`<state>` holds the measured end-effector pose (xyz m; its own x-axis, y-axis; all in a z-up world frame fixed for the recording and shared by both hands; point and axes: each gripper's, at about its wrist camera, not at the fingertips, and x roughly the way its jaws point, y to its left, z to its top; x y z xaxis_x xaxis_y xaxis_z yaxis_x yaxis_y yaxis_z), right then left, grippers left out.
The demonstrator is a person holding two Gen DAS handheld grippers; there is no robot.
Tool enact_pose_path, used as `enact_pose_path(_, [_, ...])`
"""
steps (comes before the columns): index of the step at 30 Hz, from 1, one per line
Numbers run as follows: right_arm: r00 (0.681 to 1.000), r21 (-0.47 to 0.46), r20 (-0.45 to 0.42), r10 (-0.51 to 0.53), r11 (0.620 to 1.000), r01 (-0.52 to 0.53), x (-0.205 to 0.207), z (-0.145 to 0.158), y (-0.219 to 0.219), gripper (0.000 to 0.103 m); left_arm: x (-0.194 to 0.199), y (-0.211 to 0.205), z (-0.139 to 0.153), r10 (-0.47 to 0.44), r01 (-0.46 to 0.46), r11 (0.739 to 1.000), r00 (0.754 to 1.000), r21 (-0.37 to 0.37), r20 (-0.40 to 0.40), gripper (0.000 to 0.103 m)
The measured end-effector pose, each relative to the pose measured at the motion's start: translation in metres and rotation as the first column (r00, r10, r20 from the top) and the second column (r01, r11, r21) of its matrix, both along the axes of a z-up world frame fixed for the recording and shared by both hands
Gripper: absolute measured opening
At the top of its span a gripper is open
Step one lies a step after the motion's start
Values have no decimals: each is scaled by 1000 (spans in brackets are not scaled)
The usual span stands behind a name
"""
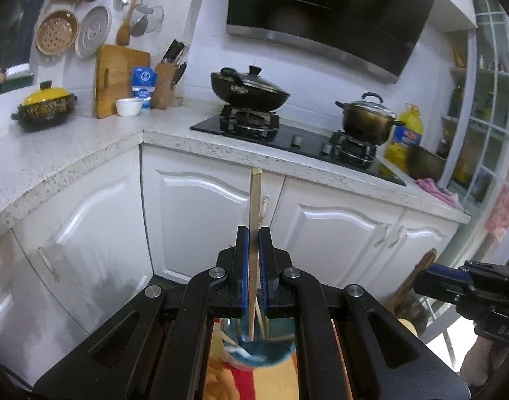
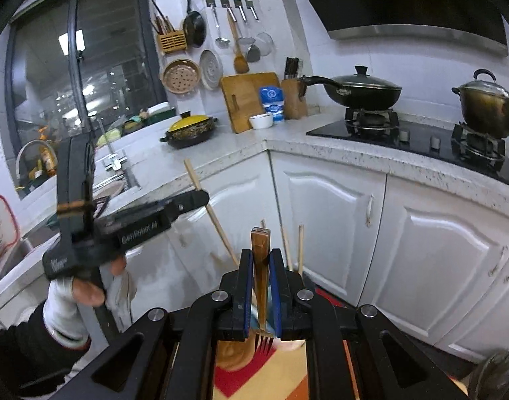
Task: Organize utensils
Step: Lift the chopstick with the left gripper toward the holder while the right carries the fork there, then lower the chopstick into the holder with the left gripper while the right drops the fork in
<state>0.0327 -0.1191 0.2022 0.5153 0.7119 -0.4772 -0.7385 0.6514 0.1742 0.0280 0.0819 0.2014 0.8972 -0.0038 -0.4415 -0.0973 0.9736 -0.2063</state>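
My left gripper [image 1: 253, 233] is shut on a pale wooden chopstick [image 1: 255, 200] that stands upright above a blue cup [image 1: 259, 355] with more sticks in it. In the right wrist view the left gripper [image 2: 202, 197], held by a gloved hand [image 2: 62, 310], grips the same chopstick [image 2: 195, 176] at a slant. My right gripper [image 2: 261, 253] is shut on a fork with a brown wooden handle [image 2: 260, 243], tines pointing down. Two more chopsticks [image 2: 300, 246] rise behind it. At the right edge of the left wrist view, the right gripper [image 1: 421, 278] shows with the fork handle [image 1: 428, 259].
White cabinet doors [image 1: 194, 220] face both grippers under a speckled countertop [image 1: 71, 146]. A wok [image 1: 247, 90] and a pot [image 1: 366, 120] sit on the stove. A bamboo utensil rack [image 2: 172, 40] and hanging ladles [image 2: 221, 23] are on the wall. The sink [image 2: 114, 180] lies left.
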Motion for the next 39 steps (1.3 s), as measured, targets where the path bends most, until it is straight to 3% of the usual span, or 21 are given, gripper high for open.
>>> enact_pose_path(15, [994, -40, -82, -78, 996, 75, 50, -64, 40, 9, 58, -13, -56, 53, -48, 997, 995, 62, -87, 4])
enact_pose_path(23, [986, -81, -146, -74, 995, 63, 56, -95, 41, 9, 75, -22, -91, 27, -20, 999, 983, 40, -179, 4])
enact_pose_path(29, [984, -102, -163, -73, 993, 57, 59, -101, 37, 9, 82, -23, -108, 19, -17, 1000, 970, 11, -241, 4])
enact_pose_path(32, [983, -112, -167, -82, 992, 64, 58, -101, 34, 20, 79, -22, -106, 20, -20, 1000, 970, 1, -243, 4])
enact_pose_path(34, [982, -97, -174, -79, 993, 62, 56, -99, 29, 23, 75, -20, -104, 16, -20, 1000, 969, -15, -245, 9])
enact_pose_path(39, [985, -71, -157, -78, 995, 68, 47, -89, 17, 30, 60, -19, -91, 5, -15, 999, 976, -45, -217, 37])
